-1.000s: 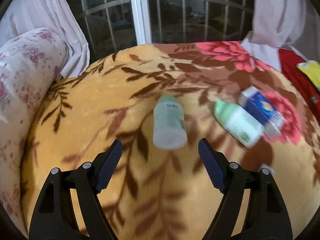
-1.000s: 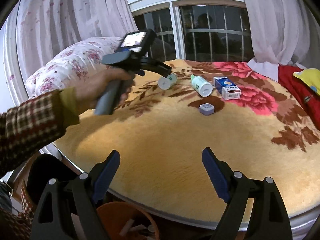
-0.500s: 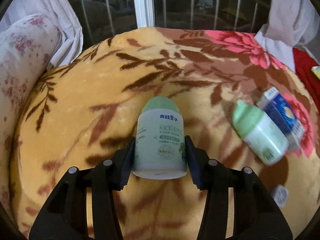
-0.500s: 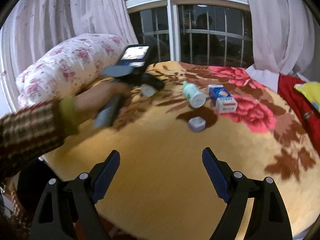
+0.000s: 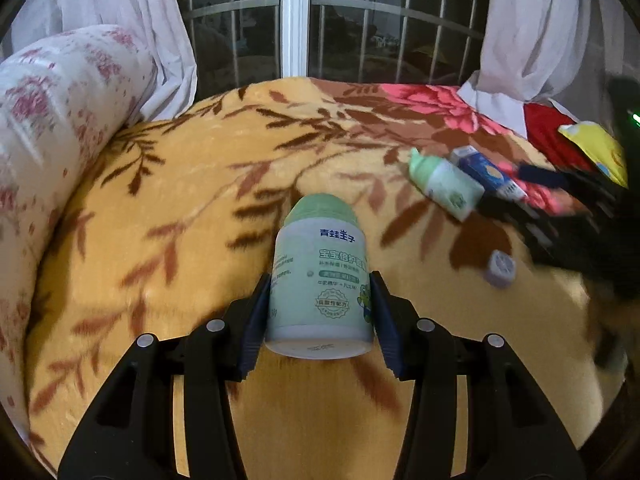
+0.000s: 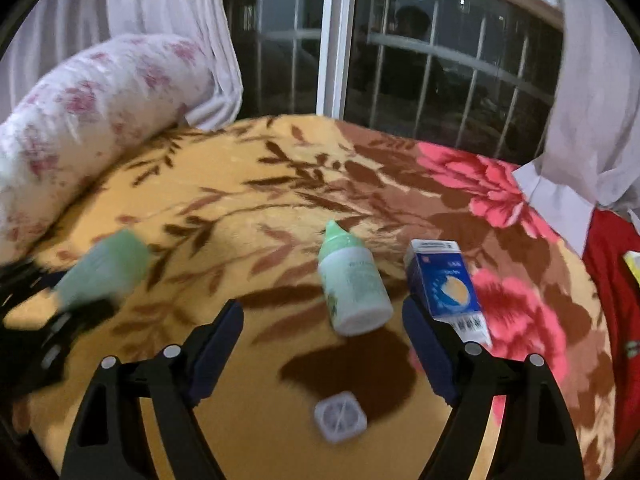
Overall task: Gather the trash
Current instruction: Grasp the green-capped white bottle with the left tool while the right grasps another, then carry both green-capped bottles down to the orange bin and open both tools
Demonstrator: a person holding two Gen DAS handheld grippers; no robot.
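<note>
My left gripper (image 5: 318, 316) is shut on a pale green jar (image 5: 320, 280) with a green lid, held above the bed. The jar shows blurred at the left in the right wrist view (image 6: 102, 272). My right gripper (image 6: 322, 332) is open and empty over the blanket, with a green-capped white bottle (image 6: 352, 284) lying between and just beyond its fingers. A blue and white carton (image 6: 446, 284) lies right of that bottle. A small lilac square cap (image 6: 340, 416) lies below the gripper. The bottle (image 5: 444, 186), carton (image 5: 488, 172) and cap (image 5: 500, 268) also show in the left wrist view.
An orange floral blanket (image 5: 180, 208) covers the bed. A flowered pillow roll (image 6: 80, 120) lies along the left edge. A barred window (image 6: 420, 60) and white curtains (image 5: 540, 28) stand behind. Red cloth (image 6: 612, 272) and a yellow item (image 5: 596, 148) lie at the right.
My left gripper closed on the green jar and lifted it toward me. My right gripper moved forward over the bed to the bottle and carton.
</note>
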